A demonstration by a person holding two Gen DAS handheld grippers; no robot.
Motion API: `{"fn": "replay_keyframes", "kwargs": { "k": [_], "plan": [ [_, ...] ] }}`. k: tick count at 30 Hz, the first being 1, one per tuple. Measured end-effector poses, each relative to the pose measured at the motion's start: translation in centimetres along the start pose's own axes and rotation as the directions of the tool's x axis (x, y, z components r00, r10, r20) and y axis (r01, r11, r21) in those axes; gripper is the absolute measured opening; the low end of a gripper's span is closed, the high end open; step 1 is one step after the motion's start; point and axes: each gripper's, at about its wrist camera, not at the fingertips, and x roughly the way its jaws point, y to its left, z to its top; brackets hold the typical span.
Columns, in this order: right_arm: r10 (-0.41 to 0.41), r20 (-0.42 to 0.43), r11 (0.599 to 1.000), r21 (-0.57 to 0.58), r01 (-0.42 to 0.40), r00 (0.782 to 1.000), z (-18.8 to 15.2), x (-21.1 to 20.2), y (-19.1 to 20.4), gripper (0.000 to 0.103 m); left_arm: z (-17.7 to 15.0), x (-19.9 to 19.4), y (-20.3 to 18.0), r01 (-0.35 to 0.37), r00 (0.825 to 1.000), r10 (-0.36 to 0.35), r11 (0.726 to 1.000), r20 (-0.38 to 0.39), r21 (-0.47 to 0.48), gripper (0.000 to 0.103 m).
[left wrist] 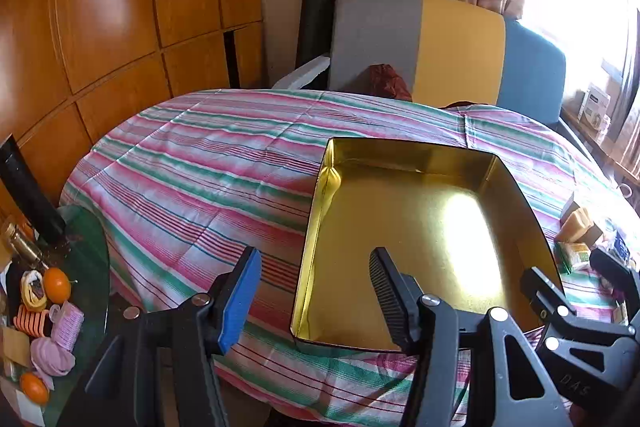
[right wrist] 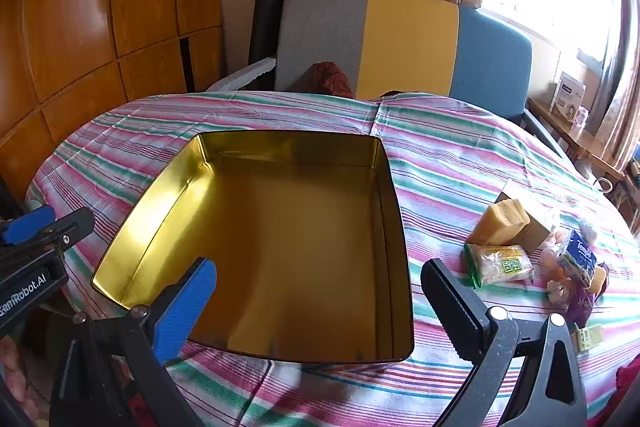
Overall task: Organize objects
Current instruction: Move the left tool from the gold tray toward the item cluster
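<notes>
An empty gold tin box (right wrist: 280, 247) stands open on the striped tablecloth; it also shows in the left wrist view (left wrist: 420, 235). To its right lie a yellow block (right wrist: 500, 221), a green-yellow packet (right wrist: 500, 265), a blue Tempo tissue pack (right wrist: 580, 259) and a purple item (right wrist: 580, 303). My left gripper (left wrist: 314, 291) is open and empty over the box's near left corner. My right gripper (right wrist: 320, 293) is open and empty over the box's near edge.
A grey, yellow and blue sofa back (right wrist: 400, 39) stands behind the table. A glass side table (left wrist: 86, 267) at left holds oranges (left wrist: 57, 285), pink cloth and small items. Wooden wall panels (left wrist: 100, 27) line the left. A shelf with boxes (right wrist: 568, 103) sits by the window.
</notes>
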Motion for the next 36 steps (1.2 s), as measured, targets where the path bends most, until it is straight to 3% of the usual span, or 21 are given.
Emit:
{"fn": "replay_keyframes", "kwargs": {
  "k": [13, 24, 31, 34, 36],
  "plan": [
    [-0.006, 0.003, 1.000, -0.010, 0.006, 1.000, -0.2, -0.5, -0.6, 0.103, -0.5, 0.1, -0.3, 0.083, 0.996, -0.083, 0.997, -0.027, 0.001, 0.057],
    [0.009, 0.003, 1.000, -0.004, -0.009, 1.000, -0.2, -0.6, -1.1, 0.103, -0.6, 0.2, -0.9, 0.193, 0.977, -0.194, 0.981, -0.089, -0.018, 0.057],
    [0.013, -0.020, 1.000, 0.020, -0.012, 1.000, -0.5, -0.2, -2.1, 0.103, -1.1, 0.3, -1.7, 0.179, 0.980, -0.177, 0.984, -0.089, 0.017, 0.057],
    [0.021, -0.039, 0.999, 0.036, -0.020, 0.999, -0.8, 0.1, -3.0, 0.103, -0.8, 0.6, -1.8, 0.224, 0.970, -0.221, 0.975, -0.104, 0.013, 0.057],
    [0.026, -0.051, 0.999, 0.044, -0.023, 0.998, -0.9, 0.2, -3.8, 0.103, -0.5, 1.1, -2.0, 0.283, 0.950, -0.280, 0.959, -0.140, 0.006, 0.057]
  ]
}}
